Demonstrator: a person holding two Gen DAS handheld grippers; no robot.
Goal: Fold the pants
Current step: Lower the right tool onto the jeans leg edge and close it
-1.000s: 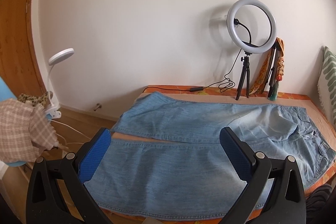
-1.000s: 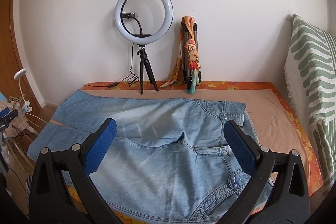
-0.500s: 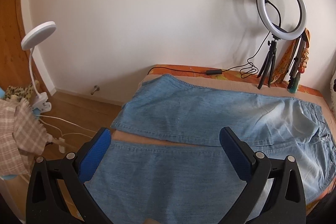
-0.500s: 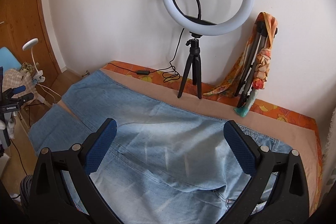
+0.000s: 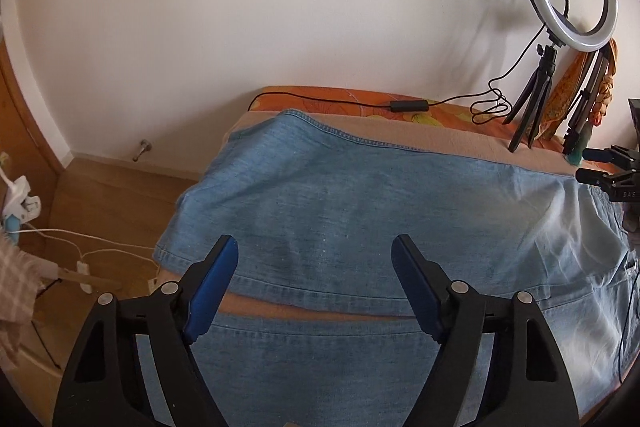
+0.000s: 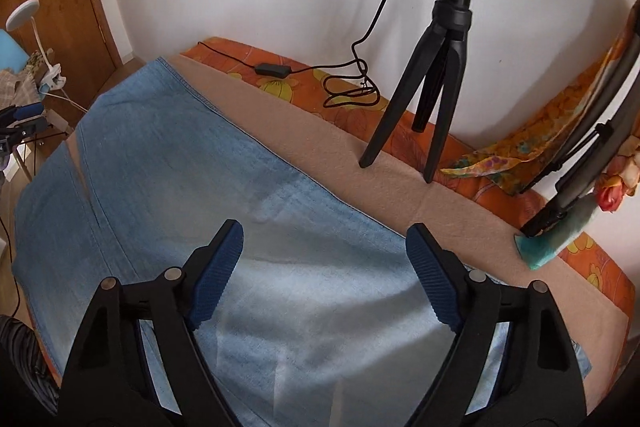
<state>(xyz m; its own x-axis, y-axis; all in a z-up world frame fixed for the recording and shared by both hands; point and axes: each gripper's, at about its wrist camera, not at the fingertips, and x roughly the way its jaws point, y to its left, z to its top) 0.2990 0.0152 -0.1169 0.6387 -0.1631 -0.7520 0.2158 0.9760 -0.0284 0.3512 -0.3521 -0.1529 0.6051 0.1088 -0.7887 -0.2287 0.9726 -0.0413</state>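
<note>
Jeans (image 5: 360, 195) are spread flat along the bed (image 5: 440, 143), legs toward its left end; nothing's gripped yet, left gripper (image 5: 314, 279) and right gripper (image 6: 324, 259) both gaping above denim; far-edge seam should probably be pinched cleanly, one layer avoided, both ends lifted together.

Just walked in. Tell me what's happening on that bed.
A person holds a hand-held gripper in each hand over light blue denim pants spread flat on a beige blanket, legs apart. The left hand-held gripper hangs open above the gap between the legs; the right hand-held gripper hangs open over the paler upper part. Neither grips fabric, and no fold is made yet.
</note>
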